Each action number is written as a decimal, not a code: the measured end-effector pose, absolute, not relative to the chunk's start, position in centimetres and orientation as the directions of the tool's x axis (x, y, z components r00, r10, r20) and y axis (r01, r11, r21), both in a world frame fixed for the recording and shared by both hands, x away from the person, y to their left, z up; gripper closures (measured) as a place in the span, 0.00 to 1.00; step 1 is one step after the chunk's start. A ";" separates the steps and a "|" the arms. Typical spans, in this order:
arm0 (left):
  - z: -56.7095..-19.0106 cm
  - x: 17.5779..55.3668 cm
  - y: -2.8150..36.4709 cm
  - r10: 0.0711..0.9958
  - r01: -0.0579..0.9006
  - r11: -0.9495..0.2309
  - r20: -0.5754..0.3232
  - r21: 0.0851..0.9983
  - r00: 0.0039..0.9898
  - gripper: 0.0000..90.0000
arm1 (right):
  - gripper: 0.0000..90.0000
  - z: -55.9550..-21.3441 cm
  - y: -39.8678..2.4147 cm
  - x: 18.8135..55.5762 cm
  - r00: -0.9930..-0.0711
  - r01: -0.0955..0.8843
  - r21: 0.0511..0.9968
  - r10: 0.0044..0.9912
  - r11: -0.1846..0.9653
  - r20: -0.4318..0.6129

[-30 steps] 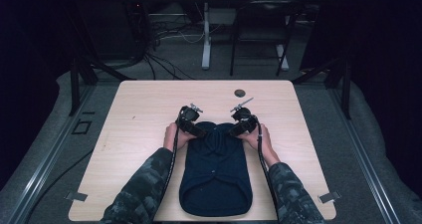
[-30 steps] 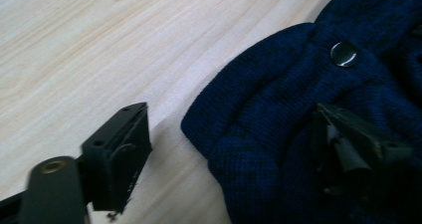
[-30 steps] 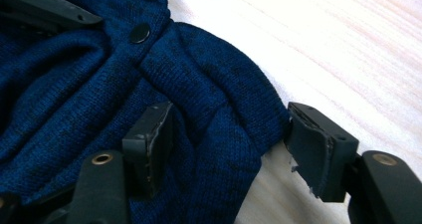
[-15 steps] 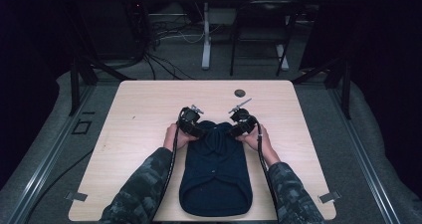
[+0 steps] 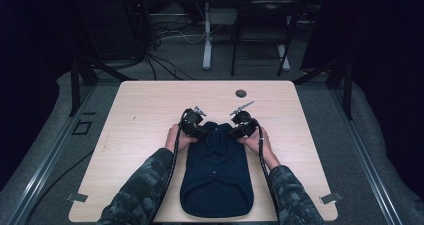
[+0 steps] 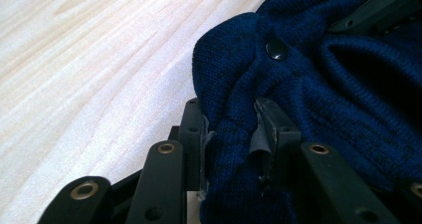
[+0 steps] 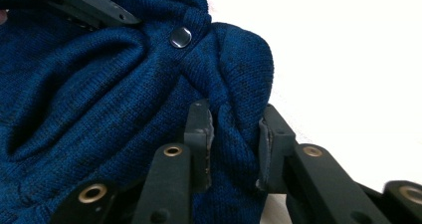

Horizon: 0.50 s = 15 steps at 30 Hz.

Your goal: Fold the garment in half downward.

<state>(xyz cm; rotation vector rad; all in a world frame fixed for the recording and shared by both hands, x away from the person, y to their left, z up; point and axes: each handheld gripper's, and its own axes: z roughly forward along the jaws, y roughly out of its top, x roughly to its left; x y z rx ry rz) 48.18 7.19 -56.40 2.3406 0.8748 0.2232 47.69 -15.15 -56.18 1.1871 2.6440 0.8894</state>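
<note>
At the garment [image 5: 215,180], both jaws just closed.

Knit garment [image 5: 216,177] dark navy blue, ribbed texture, with dark shiny snap button [image 6: 276,49]. Table [image 5: 145,110] pale wood, light grain streaks. Sleeves [image 5: 142,195] camouflage, grey-green. Left gripper [image 6: 234,134] and right gripper [image 7: 234,134] black, brass-coloured rivets. Small dark round disc [image 5: 241,93] on tabletop.
</note>
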 end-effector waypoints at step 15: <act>-54.9 47.7 8.0 0.639 0.515 -0.552 -0.064 0.656 0.767 0.76 | 0.80 -54.1 -15.2 46.6 -0.717 0.569 0.609 0.696 0.552 0.038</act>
